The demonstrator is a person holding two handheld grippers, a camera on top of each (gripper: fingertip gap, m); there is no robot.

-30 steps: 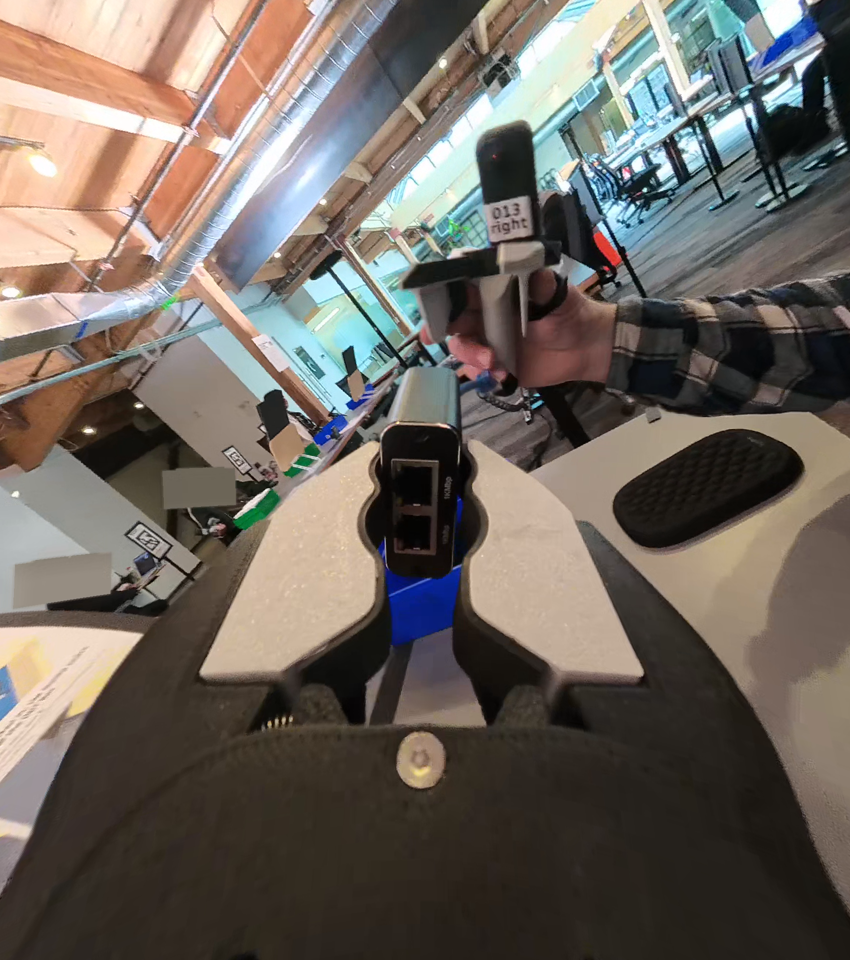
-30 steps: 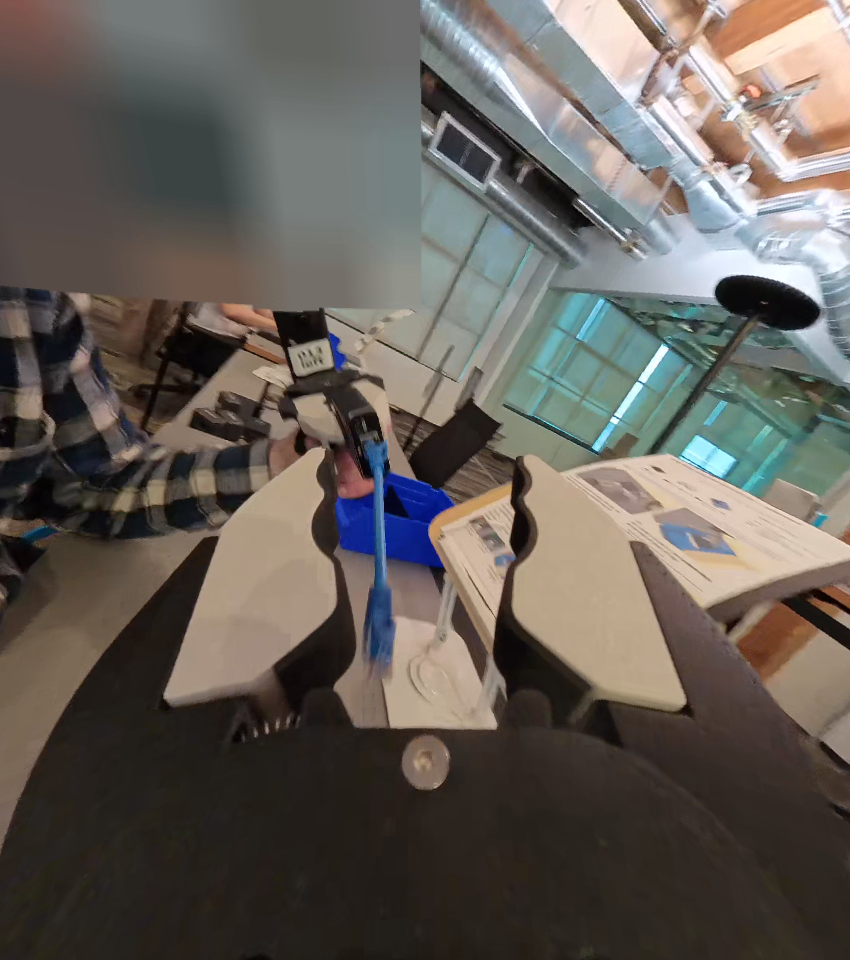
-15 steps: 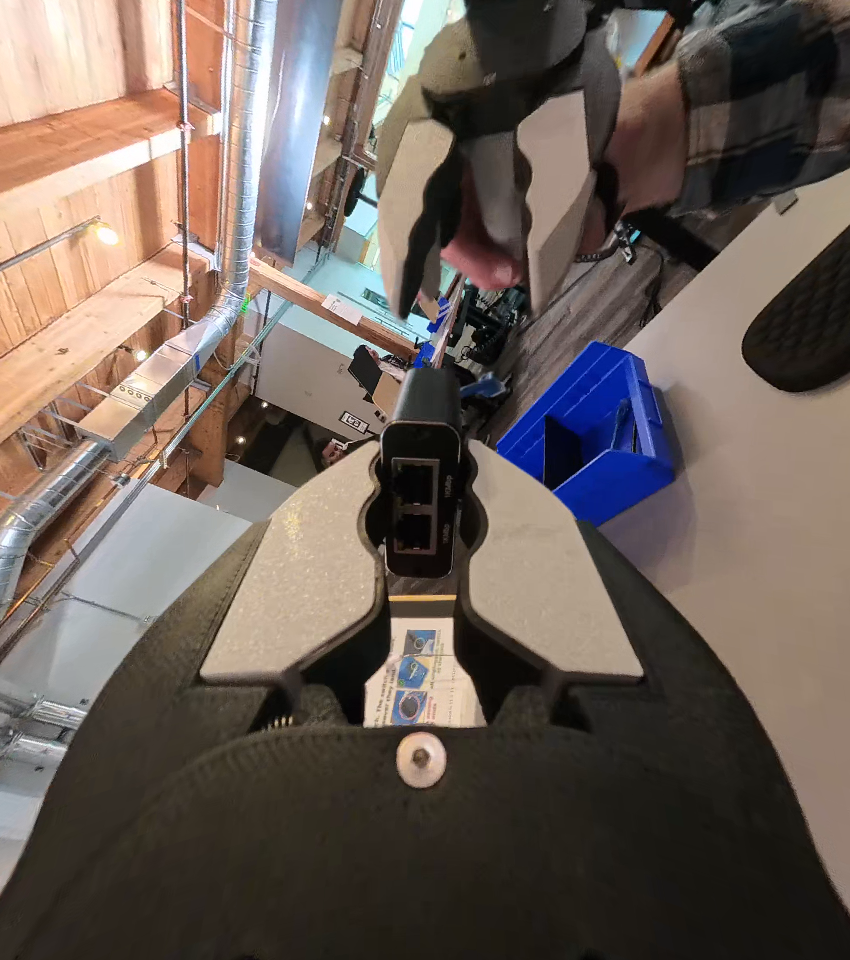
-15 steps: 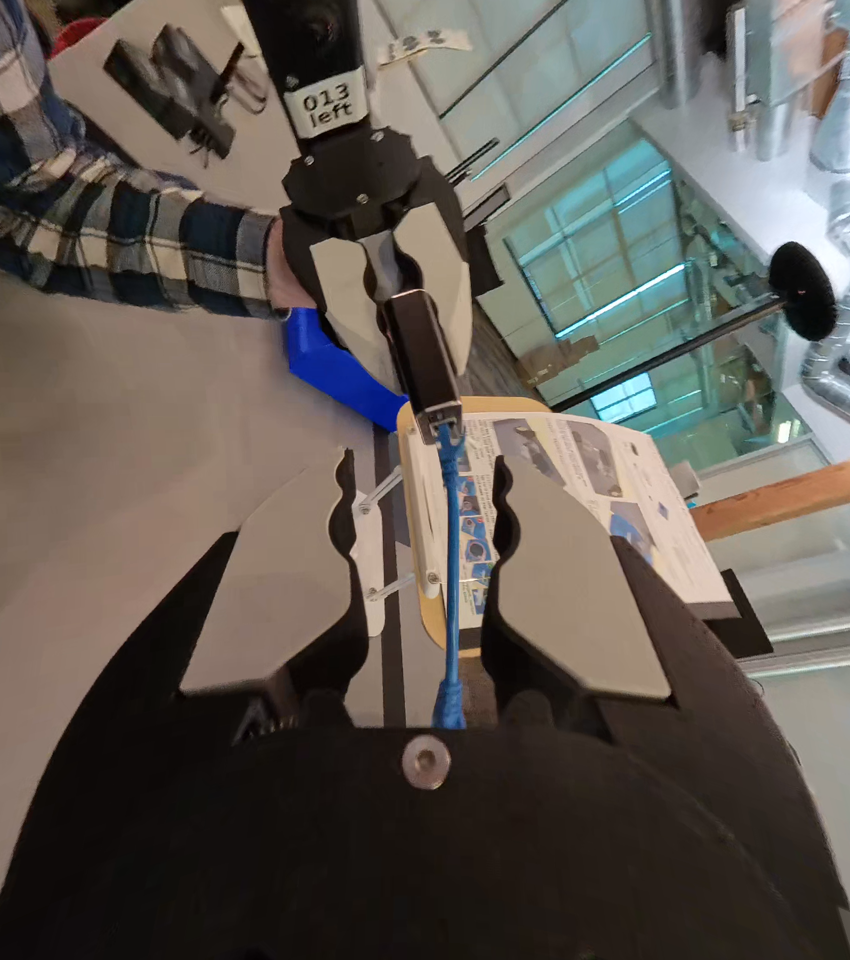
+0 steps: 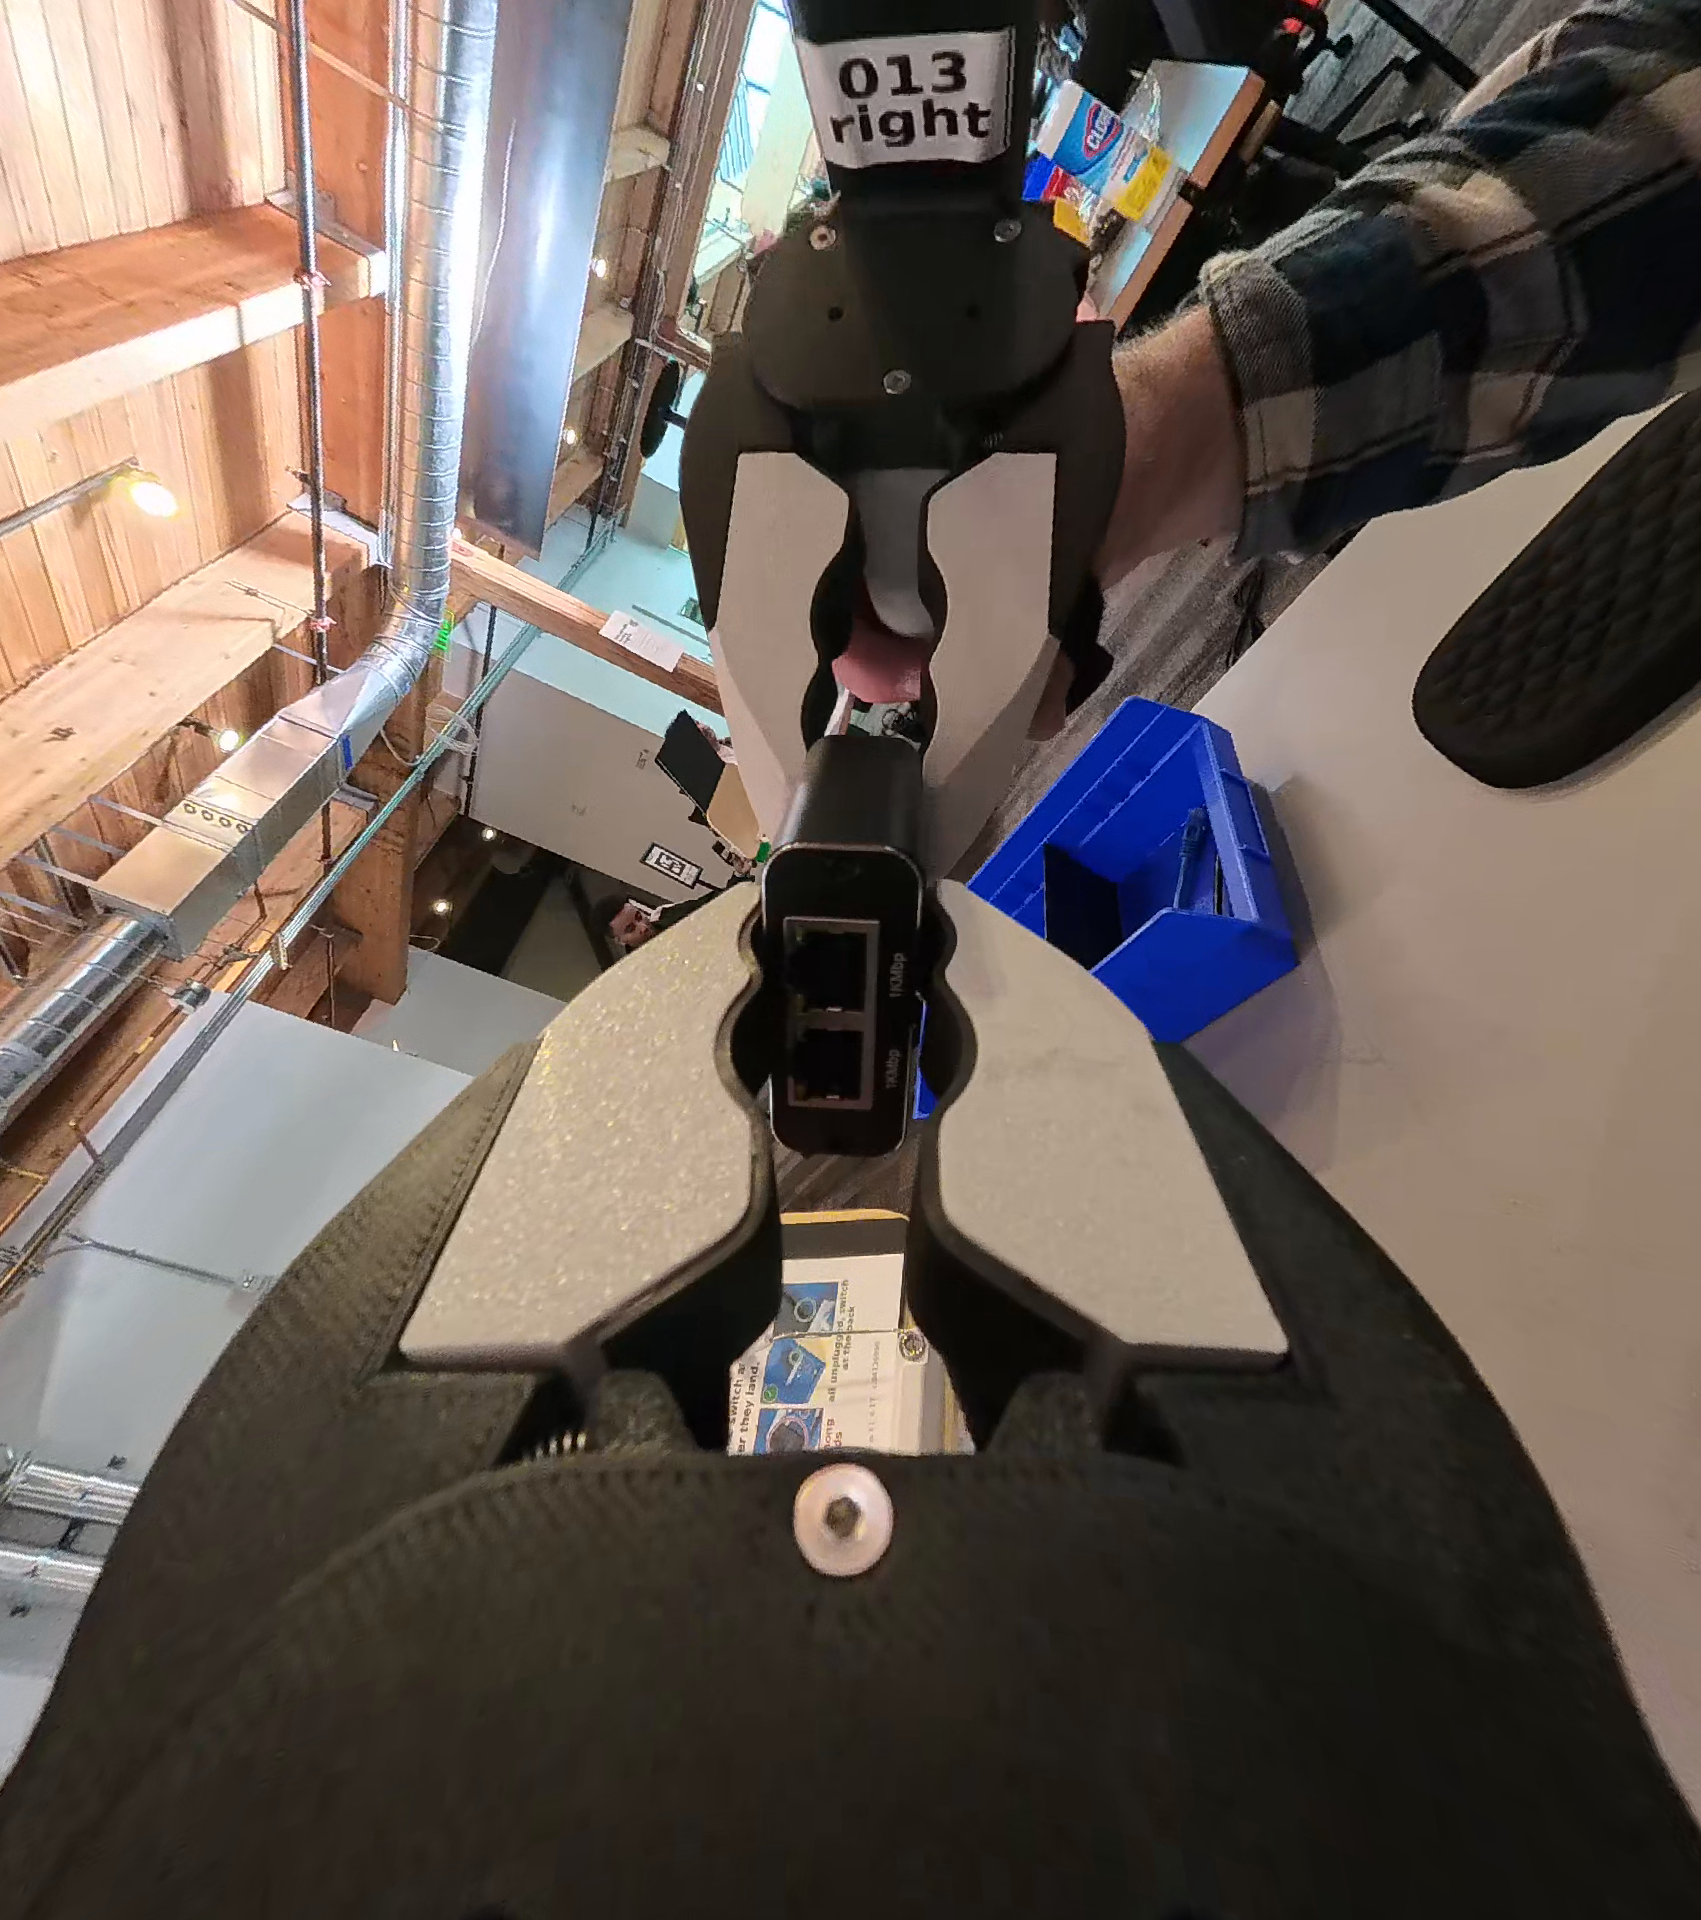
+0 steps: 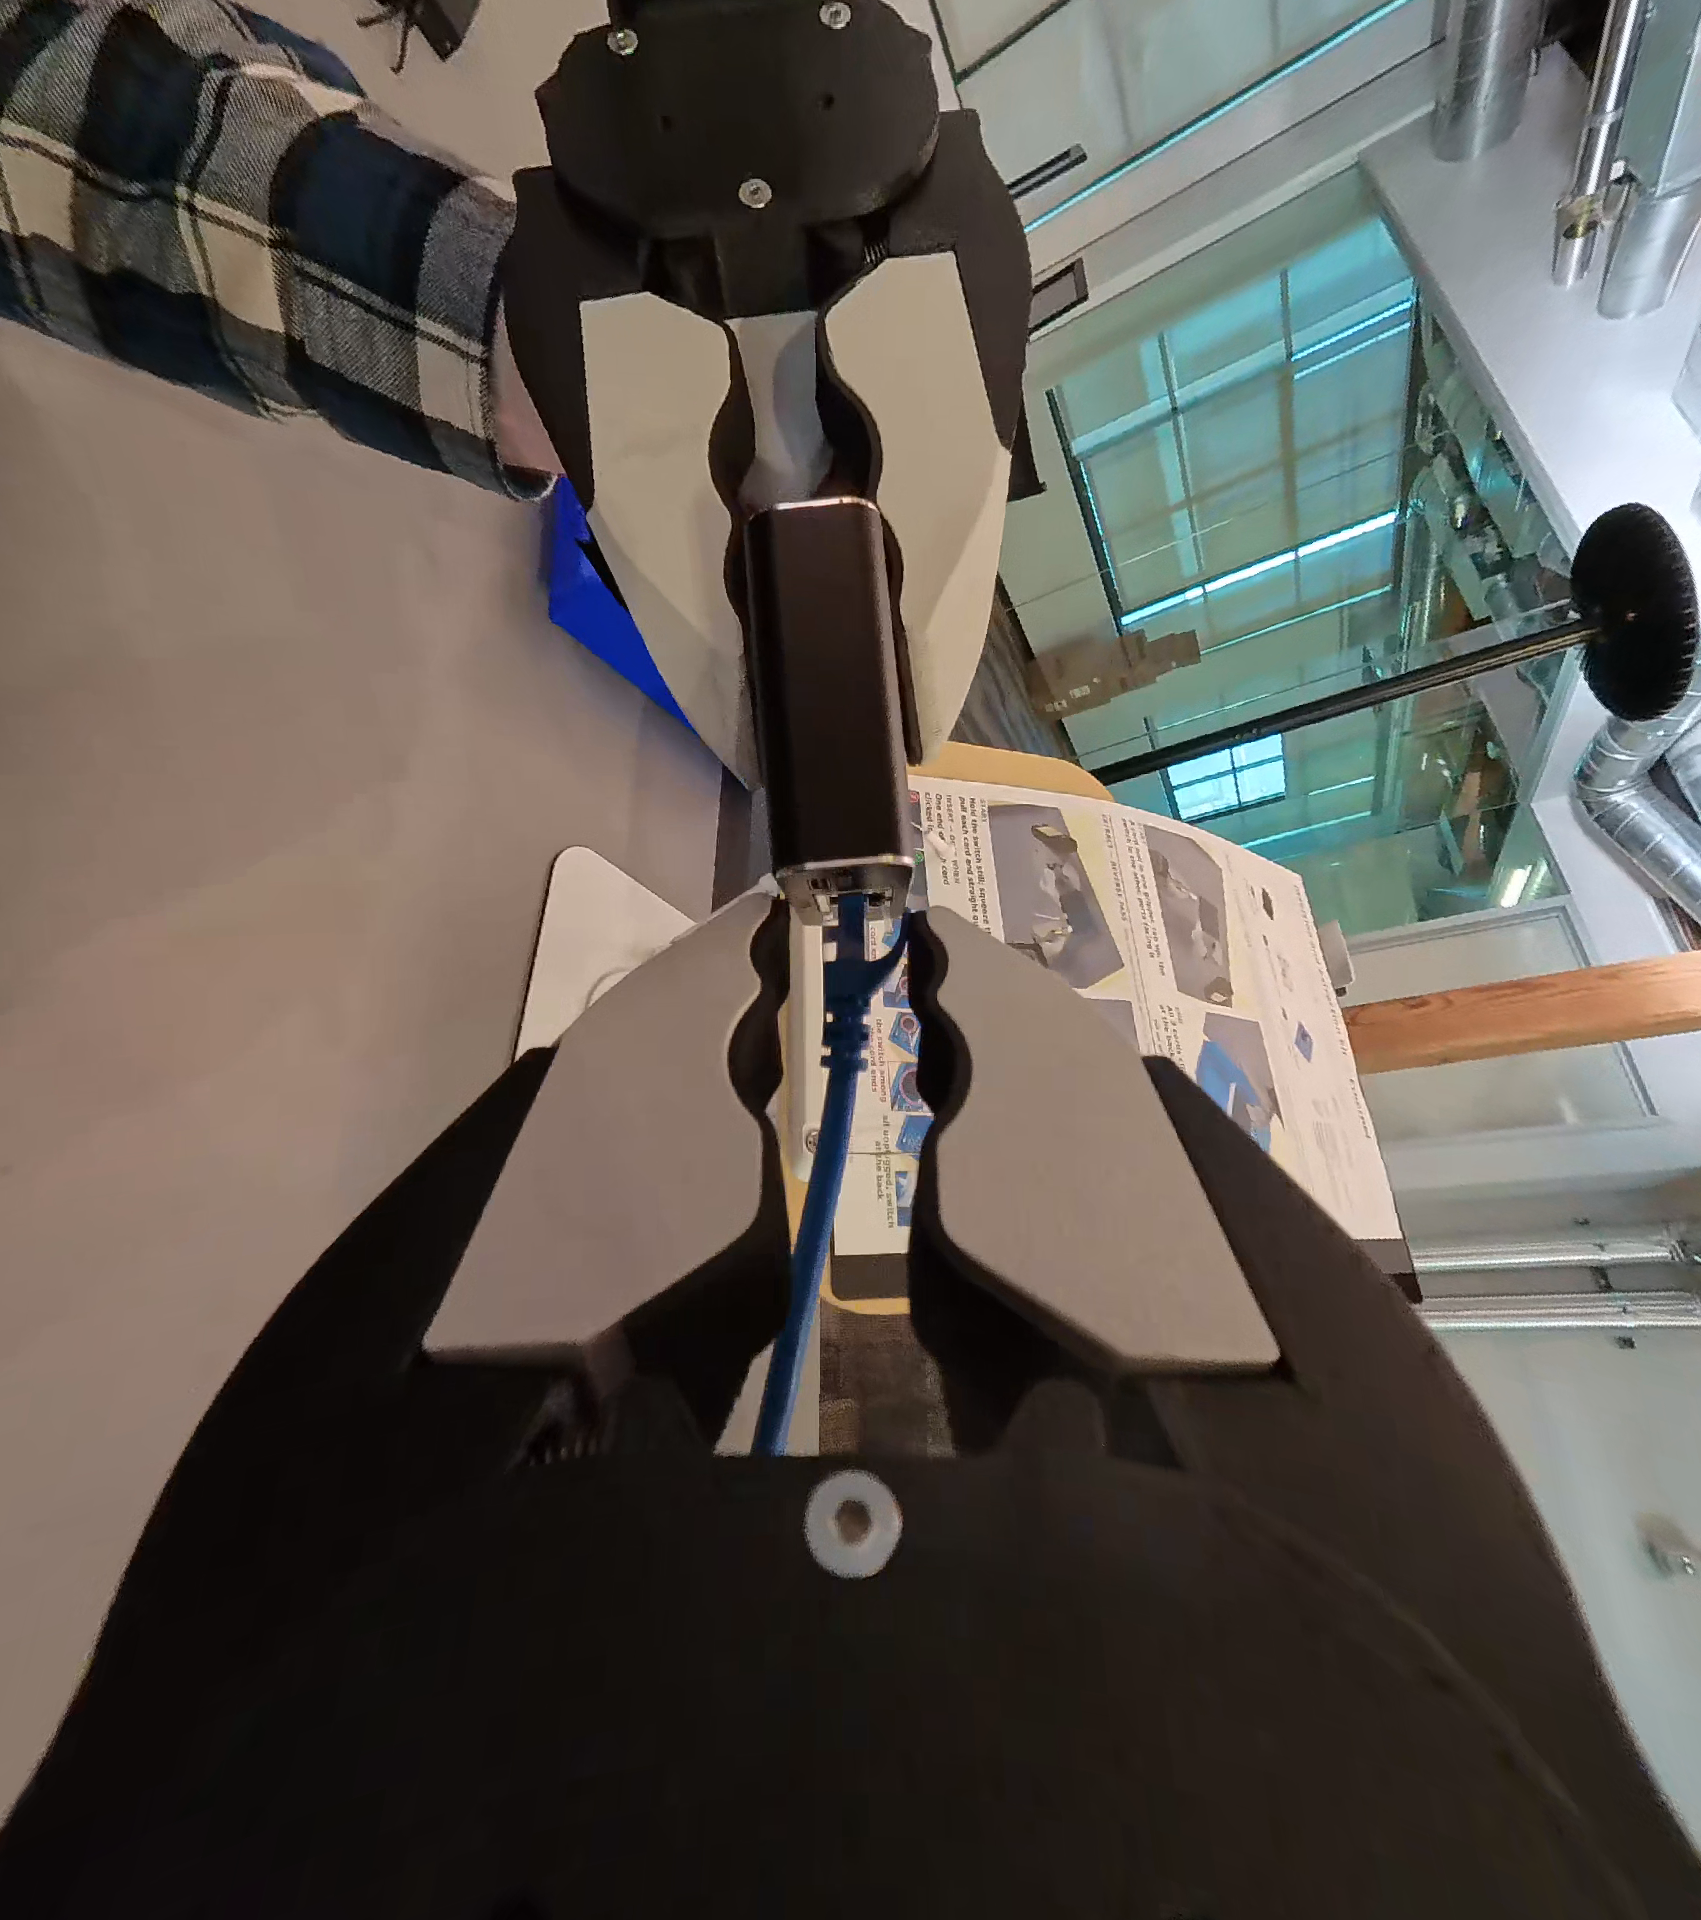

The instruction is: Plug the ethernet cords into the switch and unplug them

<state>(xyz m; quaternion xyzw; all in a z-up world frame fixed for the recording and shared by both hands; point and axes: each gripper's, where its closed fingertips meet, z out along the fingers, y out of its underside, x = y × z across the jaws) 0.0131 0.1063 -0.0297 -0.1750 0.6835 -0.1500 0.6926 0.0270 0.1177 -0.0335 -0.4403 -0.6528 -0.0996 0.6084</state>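
Switch (image 5: 844,1023): small black box, clamped between the left gripper (image 5: 844,1013) fingers, both pads pressed on its sides; held up off the bench; two stacked ports face the left wrist camera, both bare on that end
Left gripper: clenched on the switch; plaid sleeve (image 6: 191,208) behind it in the right wrist view
Ethernet cord (image 6: 830,1101): blue; plug sits in the port on the switch's far end (image 6: 851,894); cable runs back between the right gripper (image 6: 841,1003) fingers
Right gripper: closed down on the blue plug, pads look to touch it on both sides
Blue bin (image 5: 1168,914): on the grey bench (image 5: 1552,1143), by its edge; another blue cord end inside
Black pad (image 5: 1635,592): further along the bench, toward the right
Instruction sheet (image 6: 1137,987): on a tan board beyond the bench edge
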